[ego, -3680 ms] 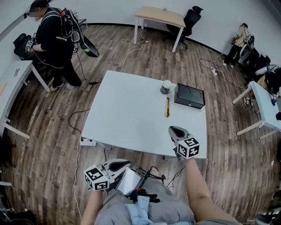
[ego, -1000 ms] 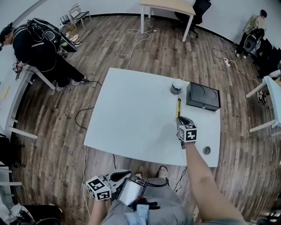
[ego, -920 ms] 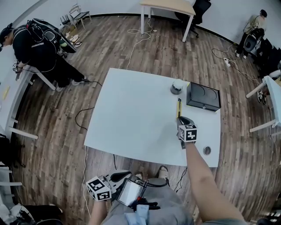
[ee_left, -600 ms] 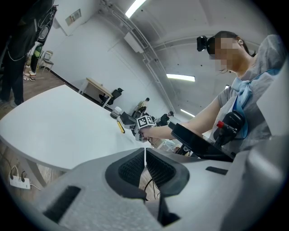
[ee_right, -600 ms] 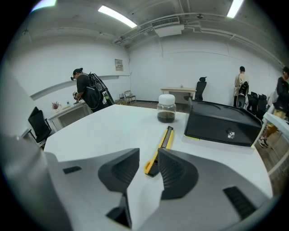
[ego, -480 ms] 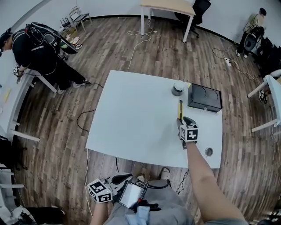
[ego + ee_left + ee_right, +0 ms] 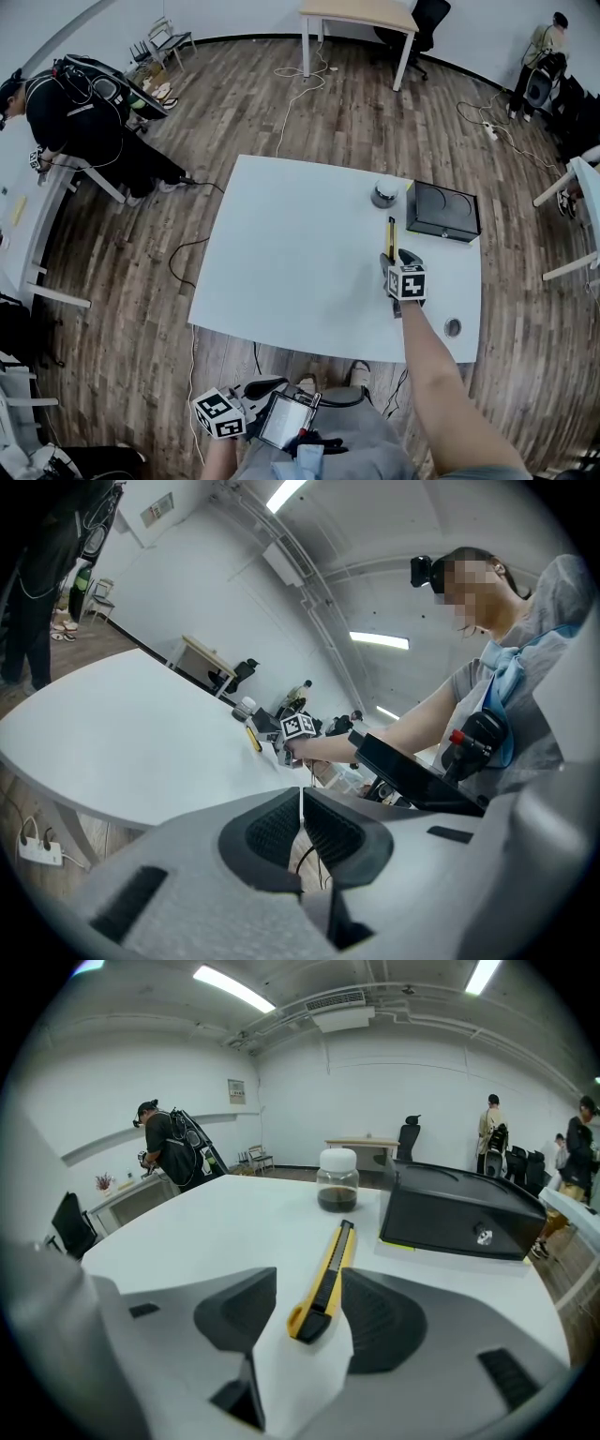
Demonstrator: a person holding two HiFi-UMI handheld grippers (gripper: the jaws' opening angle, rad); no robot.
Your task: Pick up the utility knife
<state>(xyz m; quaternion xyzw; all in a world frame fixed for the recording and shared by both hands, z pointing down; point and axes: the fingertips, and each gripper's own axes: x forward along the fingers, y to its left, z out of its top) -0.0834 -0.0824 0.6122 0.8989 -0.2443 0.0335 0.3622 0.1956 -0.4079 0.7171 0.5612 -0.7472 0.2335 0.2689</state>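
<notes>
Wood plank floor (image 7: pixel 122 281), white walls (image 7: pixel 375 1091), ceiling strip lights (image 7: pixel 234 990), tan desk (image 7: pixel 361 13)

Matt, smooth white tabletop (image 7: pixel 291 253); yellow plastic utility knife (image 7: pixel 329 1277), black ribbed slider; black box (image 7: pixel 459 1206), satin plastic (faint sheen on top); clear glossy jar (image 7: pixel 337 1185); floor (image 7: pixel 309 103) shows wood planks; grey matt fingers (image 7: pixel 234 1309), ribbed dark pads.

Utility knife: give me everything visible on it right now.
The utility knife is slim: yellow plastic-looking body, black slider strip, black butt cap. It lies flat on the white table, pointing toward the glass jar, beside the black box. Its butt end sits between the right gripper's jaws, which have just been opening; the pads are not clamped on it.
</notes>
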